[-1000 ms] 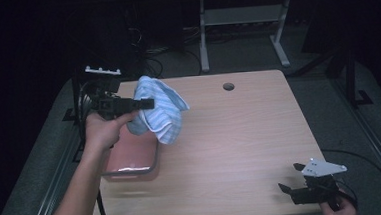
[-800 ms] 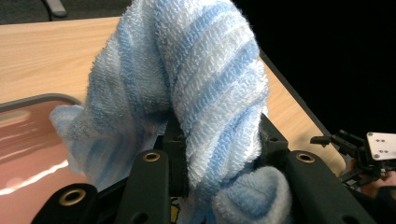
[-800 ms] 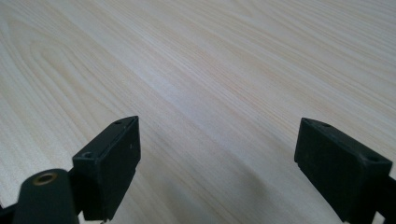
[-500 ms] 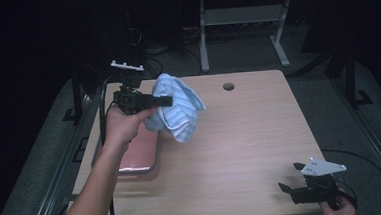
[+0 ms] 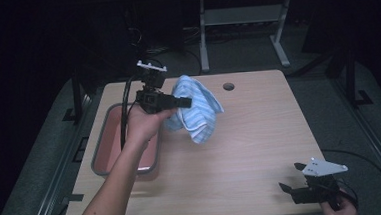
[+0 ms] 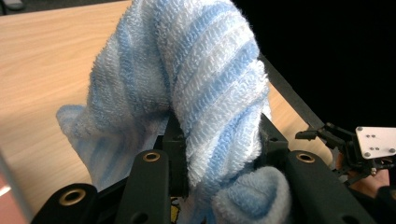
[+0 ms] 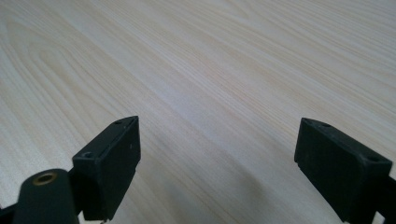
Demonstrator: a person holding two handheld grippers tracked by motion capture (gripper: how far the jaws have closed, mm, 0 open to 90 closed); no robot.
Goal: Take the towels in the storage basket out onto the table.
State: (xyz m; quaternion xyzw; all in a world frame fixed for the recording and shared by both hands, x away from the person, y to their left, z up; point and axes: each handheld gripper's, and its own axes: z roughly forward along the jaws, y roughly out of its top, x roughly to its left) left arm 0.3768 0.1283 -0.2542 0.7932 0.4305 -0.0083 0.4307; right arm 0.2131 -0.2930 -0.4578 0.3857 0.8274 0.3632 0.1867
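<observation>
My left gripper [image 5: 181,103] is clamped on a bunched blue-and-white striped towel [image 5: 198,113], lifted clear of the table [image 5: 241,149]. The towel hangs from the jaws with its long axis running toward 5 o'clock in the high view, its lowest corner pointing down at the wood. In the left gripper view the towel [image 6: 205,88] bulges up and over the jaws. At 8 o'clock from my left gripper sits a grey-rimmed tray with a pink floor [image 5: 100,143], partly behind my forearm. A round hole [image 5: 229,86] in the table lies at 2 o'clock. My right gripper [image 5: 289,187] rests well apart at the near right corner, jaws spread wide with nothing between them.
</observation>
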